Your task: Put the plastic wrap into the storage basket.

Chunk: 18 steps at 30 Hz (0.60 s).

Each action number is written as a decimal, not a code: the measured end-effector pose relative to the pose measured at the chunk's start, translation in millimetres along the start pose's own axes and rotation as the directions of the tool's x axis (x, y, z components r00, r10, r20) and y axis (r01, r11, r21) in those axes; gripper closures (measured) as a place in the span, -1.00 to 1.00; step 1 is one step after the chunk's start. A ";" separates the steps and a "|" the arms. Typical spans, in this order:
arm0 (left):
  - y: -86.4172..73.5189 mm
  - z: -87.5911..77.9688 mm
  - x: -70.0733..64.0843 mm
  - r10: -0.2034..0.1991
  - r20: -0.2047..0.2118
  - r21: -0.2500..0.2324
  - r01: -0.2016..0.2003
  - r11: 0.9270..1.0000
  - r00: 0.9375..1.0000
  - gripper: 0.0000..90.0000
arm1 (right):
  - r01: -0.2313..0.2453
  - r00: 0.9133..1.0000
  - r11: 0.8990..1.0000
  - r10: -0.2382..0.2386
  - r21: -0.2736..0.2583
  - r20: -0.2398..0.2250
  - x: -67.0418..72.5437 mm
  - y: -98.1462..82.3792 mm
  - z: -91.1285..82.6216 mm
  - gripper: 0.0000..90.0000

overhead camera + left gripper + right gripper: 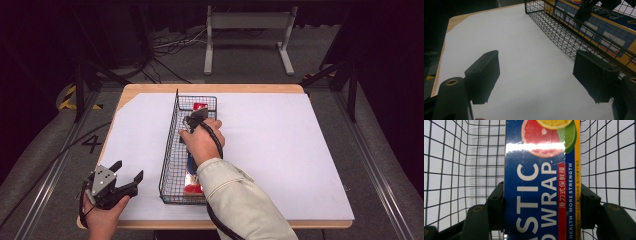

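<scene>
Right hand-held gripper [198, 116] is down inside the wire basket [170, 150], which sits lengthwise near the middle of the bench [280, 145], on the white sheet [300, 165] covering most of the wooden top. In the right gripper view its jaws are clamped on the plastic wrap box [541, 182], one pad on each long side, pads touching the cardboard. Box is blue w/ a yellow edge strip, white lettering, grapefruit and lemon pic at the far end. It lies along the basket's length, inside it; basket mesh [461, 165] shows on both sides of the box w/ gaps between box and walls. In the high view the person's right hand [202, 142] and light sleeve [235, 200] cover most of the box; a red bit of it shows at the near end [192, 189] and at the far end.

Left hand-held gripper [125, 172] is held at the near left corner of the bench, well apart from the box, just left of the basket. Jaws wide apart, nothing between them: left gripper view has both pads [485, 75] over bare white sheet, basket wall [564, 32] and the box's yellow-blue side [604, 27] up to the right. Left hand [102, 220] holds it from below, cable trailing off the bench edge.
</scene>
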State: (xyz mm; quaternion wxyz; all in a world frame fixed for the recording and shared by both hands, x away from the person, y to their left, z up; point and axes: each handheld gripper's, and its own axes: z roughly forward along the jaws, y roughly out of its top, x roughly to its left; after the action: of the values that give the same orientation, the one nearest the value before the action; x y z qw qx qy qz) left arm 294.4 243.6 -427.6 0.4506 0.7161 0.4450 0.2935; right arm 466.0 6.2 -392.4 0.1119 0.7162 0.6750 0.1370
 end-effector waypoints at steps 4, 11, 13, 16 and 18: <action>0.0 0.1 0.0 0.000 0.001 0.002 0.000 1.000 1.000 -0.51 | 0.003 1.000 1.000 -0.003 0.009 0.000 -0.3 -0.5 1.7 -0.14; 0.7 0.7 -1.5 0.009 -0.001 0.001 -0.009 1.000 1.000 -0.51 | 0.007 0.999 0.999 -0.008 -0.034 -0.039 -0.6 4.2 -11.9 -0.27; 0.8 0.5 -1.3 0.005 0.001 0.002 -0.005 1.000 1.000 -0.51 | 0.005 0.999 0.999 -0.007 -0.044 -0.047 -1.6 5.7 -16.4 -0.27; 0.8 0.3 -1.5 0.004 0.000 0.002 -0.004 1.000 1.000 -0.51 | 0.005 0.999 0.999 -0.007 -0.047 -0.052 -2.3 6.5 -19.8 -0.28; 0.8 0.3 -1.6 0.006 0.001 0.000 -0.006 1.000 1.000 -0.51 | 0.011 0.998 0.998 -0.015 -0.058 -0.066 -4.0 7.3 -24.0 -0.29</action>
State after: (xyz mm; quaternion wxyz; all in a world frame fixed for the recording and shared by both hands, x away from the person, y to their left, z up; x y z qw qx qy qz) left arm 294.2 241.9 -427.1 0.4500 0.7175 0.4425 0.2946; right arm 464.4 1.1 -367.5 0.1110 0.7035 0.6787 0.1792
